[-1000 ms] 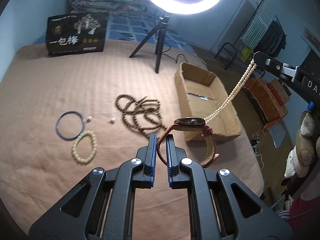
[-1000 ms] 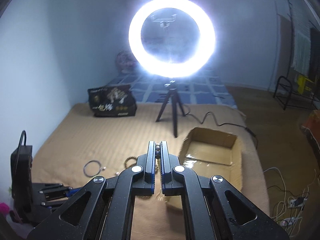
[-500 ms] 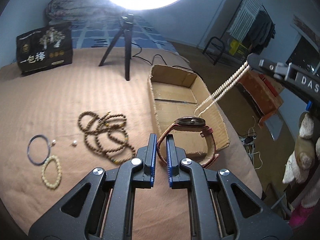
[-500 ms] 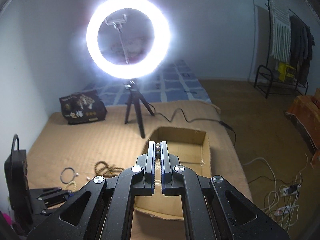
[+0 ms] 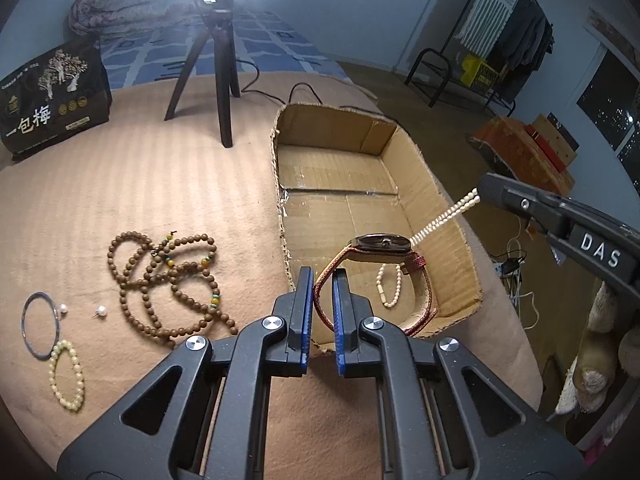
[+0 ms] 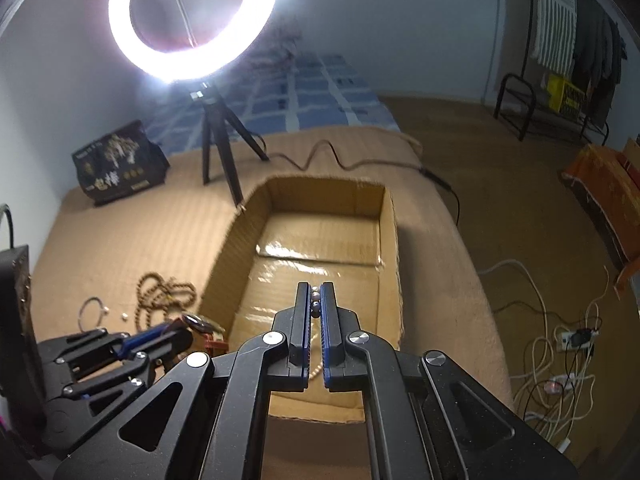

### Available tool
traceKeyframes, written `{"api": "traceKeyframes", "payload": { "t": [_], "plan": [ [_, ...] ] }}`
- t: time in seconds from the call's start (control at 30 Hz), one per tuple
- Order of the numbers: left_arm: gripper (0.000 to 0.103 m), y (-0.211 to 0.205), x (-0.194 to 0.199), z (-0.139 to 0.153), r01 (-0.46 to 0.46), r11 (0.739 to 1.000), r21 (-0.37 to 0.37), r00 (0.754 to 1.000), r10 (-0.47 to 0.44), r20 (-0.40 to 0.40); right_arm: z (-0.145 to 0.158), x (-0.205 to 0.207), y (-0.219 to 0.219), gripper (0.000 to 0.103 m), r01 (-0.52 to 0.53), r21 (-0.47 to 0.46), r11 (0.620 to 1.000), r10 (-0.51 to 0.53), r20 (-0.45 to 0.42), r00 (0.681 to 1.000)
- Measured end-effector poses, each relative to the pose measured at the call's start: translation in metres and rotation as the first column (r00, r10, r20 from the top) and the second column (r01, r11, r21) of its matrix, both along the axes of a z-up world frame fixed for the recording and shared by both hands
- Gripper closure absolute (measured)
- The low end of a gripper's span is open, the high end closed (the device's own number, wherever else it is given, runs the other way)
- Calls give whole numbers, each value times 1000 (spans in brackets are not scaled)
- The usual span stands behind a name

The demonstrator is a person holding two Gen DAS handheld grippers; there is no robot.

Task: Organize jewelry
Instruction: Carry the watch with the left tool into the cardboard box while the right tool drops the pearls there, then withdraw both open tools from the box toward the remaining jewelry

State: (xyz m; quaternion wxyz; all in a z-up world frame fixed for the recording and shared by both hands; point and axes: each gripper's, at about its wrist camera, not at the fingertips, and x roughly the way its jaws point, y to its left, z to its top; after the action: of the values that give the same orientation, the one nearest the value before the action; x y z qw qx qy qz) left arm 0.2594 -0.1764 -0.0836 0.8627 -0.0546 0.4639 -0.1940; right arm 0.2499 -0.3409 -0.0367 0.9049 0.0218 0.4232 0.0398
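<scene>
A person works over a bed covered in a tan blanket (image 5: 140,200), holding a black two-finger gripper in each hand. The left gripper (image 5: 322,280) is clamped on the reddish-brown strap of a wristwatch (image 5: 382,242), which hangs just above the near end of an open cardboard box (image 5: 436,200). The right gripper (image 6: 316,300) is pinched tight on a string of pale cream beads (image 5: 444,216); the strand runs down from its tips into the box, passing behind the watch, and its lower loop rests on the box floor. Both grippers point steeply downward over the box.

Left of the box, on the blanket, lie a tangle of brown wooden prayer beads (image 5: 168,280), a thin metal bangle (image 5: 40,324), a small yellowish bead bracelet (image 5: 66,376) and two tiny pearl earrings (image 5: 100,312). Behind them stand a ring light on a black tripod (image 5: 220,60) and a black printed bag (image 5: 52,92)
</scene>
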Motion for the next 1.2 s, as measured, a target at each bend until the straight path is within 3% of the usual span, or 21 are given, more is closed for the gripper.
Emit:
{"api": "traceKeyframes", "payload": {
  "t": [0.33, 0.37, 0.4, 0.43, 0.47, 0.5, 0.87, 1.2],
  "plan": [
    [93, -12, 3, -9, 6, 1000, 21, 1000, -6, -10, -17, 4, -11, 97, 29, 3, 1000, -29, -59, 998],
    [89, -11, 3, -10, 6, 1000, 23, 1000, -6, -11, -18, 4, -11, 85, 29, 0, 1000, -29, -62, 998],
    [84, -11, 4, -10, 8, 1000, 19, 1000, -8, -11, -18, 3, -10, 65, 34, -8, 999, -35, -63, 997],
    [79, -10, 4, -9, 6, 1000, 18, 1000, -6, -10, -19, 4, -10, 56, 39, -11, 999, -39, -62, 997],
    [67, -8, 5, -9, 1, 1000, 18, 1000, -1, -9, -18, 3, -11, 47, 46, -12, 999, -47, -57, 997],
    [61, -7, 5, -8, -6, 1000, 16, 1000, 6, -6, -19, 3, -11, 46, 49, -10, 999, -49, -55, 997],
    [60, 12, 5, 0, -35, 999, 13, 999, 35, 2, -24, 3, -4, 43, 37, -18, 999, -38, -87, 995],
    [60, 49, -7, 12, -58, 998, 30, 997, 56, 48, -13, -5, 15, 43, -2, 41, 999, 2, 0, 1000]
  ]
}}
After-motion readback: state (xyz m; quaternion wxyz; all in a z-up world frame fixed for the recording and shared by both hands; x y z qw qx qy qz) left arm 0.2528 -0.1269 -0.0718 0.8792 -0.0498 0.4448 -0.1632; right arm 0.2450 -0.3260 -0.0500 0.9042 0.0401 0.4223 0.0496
